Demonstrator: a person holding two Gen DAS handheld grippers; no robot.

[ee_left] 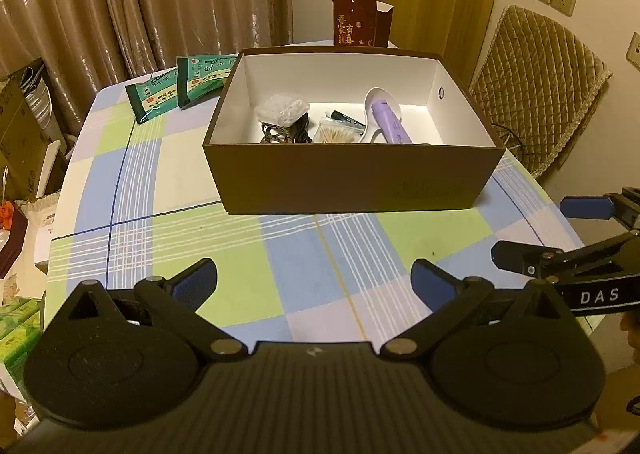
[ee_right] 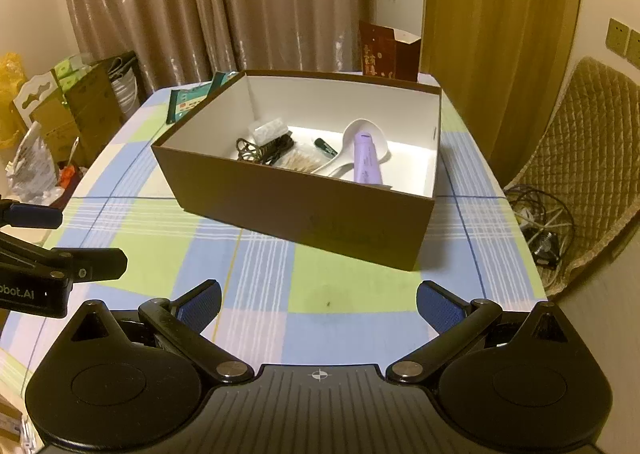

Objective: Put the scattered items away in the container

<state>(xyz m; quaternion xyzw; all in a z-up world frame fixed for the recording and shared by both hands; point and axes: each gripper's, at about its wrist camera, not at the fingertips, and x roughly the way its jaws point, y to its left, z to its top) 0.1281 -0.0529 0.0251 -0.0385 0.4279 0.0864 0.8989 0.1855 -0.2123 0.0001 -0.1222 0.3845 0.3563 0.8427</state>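
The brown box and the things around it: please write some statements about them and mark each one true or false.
1. The purple tube lies inside the brown box. True.
2. The two green packets are inside the box. False: they lie on the checked tablecloth, left of it.
3. The left claw grips the white spoon. False: it is open and empty; the spoon is in the box.
4. The right claw is open. True.
5. The box has a lid on. False: it is open on top.

One brown cardboard box (ee_left: 352,178) sits mid-frame. Inside lie one purple tube (ee_left: 391,122) and one white spoon (ee_left: 378,100). Two green packets (ee_left: 176,88) lie upper left.
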